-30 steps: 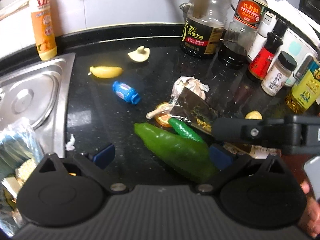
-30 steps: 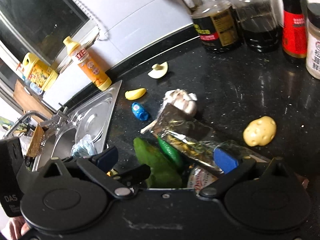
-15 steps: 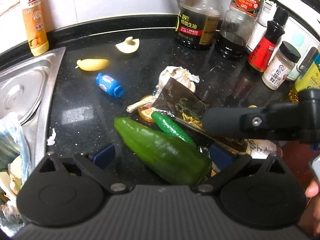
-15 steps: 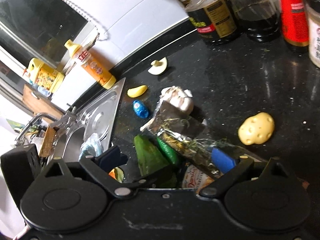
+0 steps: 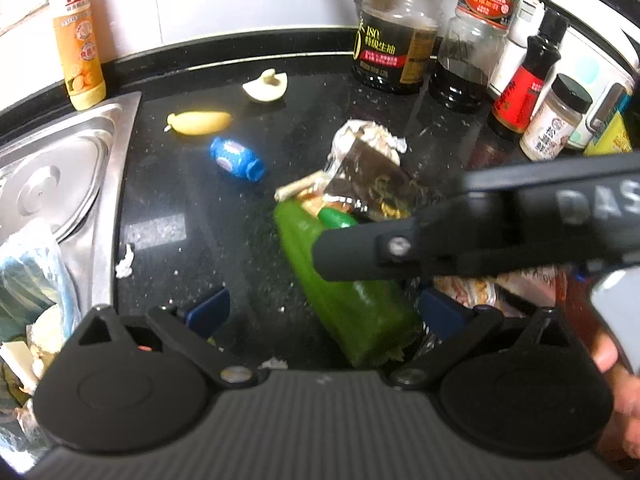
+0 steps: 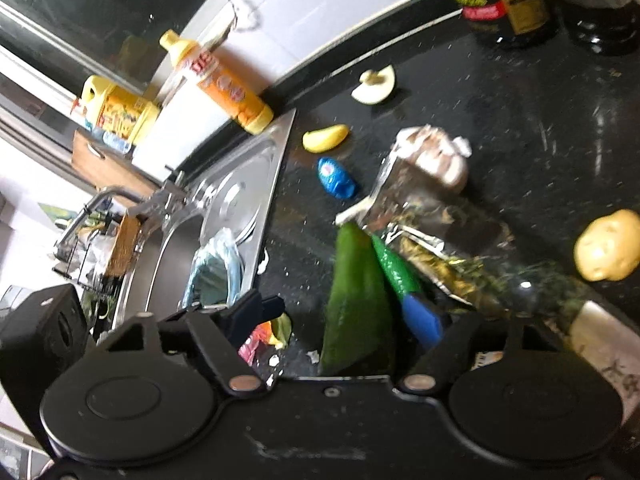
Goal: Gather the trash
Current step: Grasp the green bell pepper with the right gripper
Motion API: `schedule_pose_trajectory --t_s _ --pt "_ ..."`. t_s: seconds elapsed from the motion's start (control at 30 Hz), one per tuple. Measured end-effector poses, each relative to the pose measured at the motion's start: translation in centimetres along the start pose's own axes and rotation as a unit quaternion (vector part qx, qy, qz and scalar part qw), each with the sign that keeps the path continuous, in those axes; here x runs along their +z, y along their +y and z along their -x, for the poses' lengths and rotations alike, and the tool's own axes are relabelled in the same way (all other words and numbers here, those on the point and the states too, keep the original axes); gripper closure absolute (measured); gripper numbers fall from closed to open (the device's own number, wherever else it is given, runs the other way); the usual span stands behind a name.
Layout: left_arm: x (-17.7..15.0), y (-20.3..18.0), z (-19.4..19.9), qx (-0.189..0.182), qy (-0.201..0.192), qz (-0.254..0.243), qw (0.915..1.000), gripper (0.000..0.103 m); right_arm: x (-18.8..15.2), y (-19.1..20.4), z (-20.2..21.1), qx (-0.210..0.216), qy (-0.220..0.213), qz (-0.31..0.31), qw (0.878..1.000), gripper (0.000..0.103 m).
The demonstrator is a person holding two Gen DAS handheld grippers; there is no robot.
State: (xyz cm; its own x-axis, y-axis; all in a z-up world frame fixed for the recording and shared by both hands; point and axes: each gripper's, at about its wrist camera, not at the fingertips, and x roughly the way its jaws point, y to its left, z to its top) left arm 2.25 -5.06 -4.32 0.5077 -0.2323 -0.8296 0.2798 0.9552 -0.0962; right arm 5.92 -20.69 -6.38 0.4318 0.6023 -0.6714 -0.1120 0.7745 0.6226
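Everywhere litter on black countertop (image 5: 168,224) beside steel sink (image 5: 60,168)

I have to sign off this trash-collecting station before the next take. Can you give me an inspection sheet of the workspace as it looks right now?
Surface: black speckled countertop with crumbs; steel sink at its left edge.
Job's things: foil wrapper, printed wrapper and white scrap lie on the counter; a bag of refuse sits in the sink.
Clutter: big green pepper, small green chilli, garlic bulb, potato, blue mini bottle, yellow piece, mushroom slice, sauce bottles.
Grippers: left gripper open over the pepper; right gripper jaws have just been closing, pepper between them, no grip confirmed.
Cables: nothing seen.
Surroundings: orange detergent bottle, white wall, faucet.
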Motion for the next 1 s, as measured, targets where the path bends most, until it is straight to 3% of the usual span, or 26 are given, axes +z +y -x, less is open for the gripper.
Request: schedule_pose_trajectory --t_s 0.17,0.4,0.57,0.73,1.0 --pt "-0.3 1.0 0.5 -0.009 -0.003 0.01 0.9999 0.0 0.0 0.6 -1.6 -0.035 0.014 0.001 0.999 0.054" --pt "-0.4 2.2 0.6 -0.022 -0.005 0.02 0.9995 0.001 0.1 1.8 -2.5 -0.043 0.014 -0.004 0.999 0.054" --pt "-0.1 2.8 -0.2 -0.073 0.013 0.026 0.9969 0.018 0.4 2.4 -3.3 -0.059 0.018 0.01 0.998 0.054" --pt "-0.1 2.6 -0.5 -0.112 0.02 0.018 0.9933 0.046 0.2 2.3 -4.1 -0.09 0.03 0.015 0.995 0.054" --pt "0.0 3.3 -0.5 -0.113 0.017 0.015 0.9933 0.048 -0.5 3.4 -4.3 -0.106 0.017 0.015 0.994 0.062"
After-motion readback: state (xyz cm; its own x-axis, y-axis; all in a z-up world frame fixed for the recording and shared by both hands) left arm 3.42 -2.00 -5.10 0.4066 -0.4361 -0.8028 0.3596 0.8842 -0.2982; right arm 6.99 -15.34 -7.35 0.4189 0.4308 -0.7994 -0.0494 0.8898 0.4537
